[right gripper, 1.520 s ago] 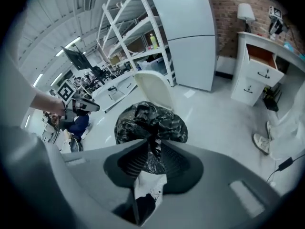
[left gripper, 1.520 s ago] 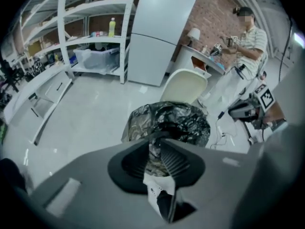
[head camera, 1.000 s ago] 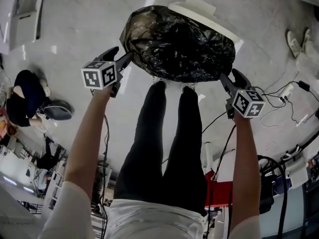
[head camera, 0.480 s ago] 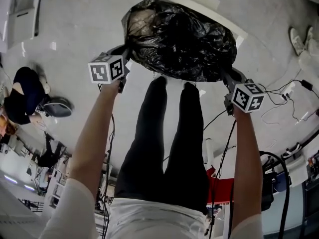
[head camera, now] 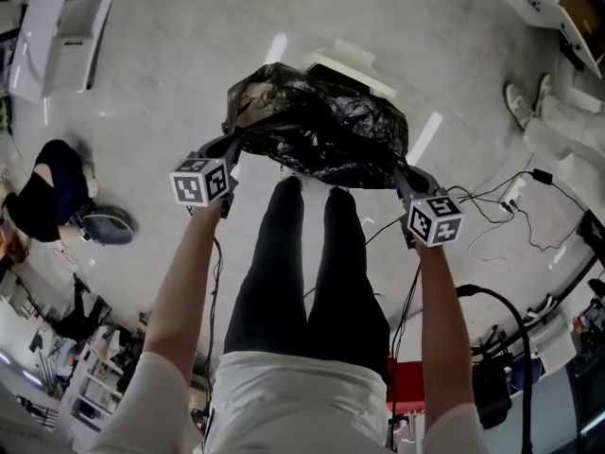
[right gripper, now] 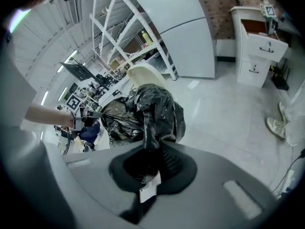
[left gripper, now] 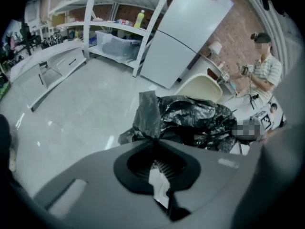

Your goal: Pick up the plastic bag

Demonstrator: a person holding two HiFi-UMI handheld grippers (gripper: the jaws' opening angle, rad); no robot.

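A crumpled black plastic bag [head camera: 317,130] hangs stretched between my two grippers, above the floor in front of my legs. My left gripper [head camera: 232,146] is shut on the bag's left edge, and a pinched fold of black film [left gripper: 148,116] rises out of its closed jaws. My right gripper [head camera: 398,171] is shut on the right edge, with the film [right gripper: 151,123] bunched into its jaws. In the right gripper view, the left gripper's marker cube [right gripper: 72,102] shows beyond the bag [right gripper: 128,113].
A white seat [head camera: 342,61] stands just behind the bag. Cables [head camera: 506,192] trail over the floor at right, near a shoe [head camera: 517,105]. A person [head camera: 43,192] crouches at left. A white fridge [left gripper: 183,32], shelves [left gripper: 105,27] and a drawer cabinet [right gripper: 259,51] line the walls.
A second ago both grippers stood open at the bag's sides. They have since shut on its edges, and the bag is pulled flatter between them.
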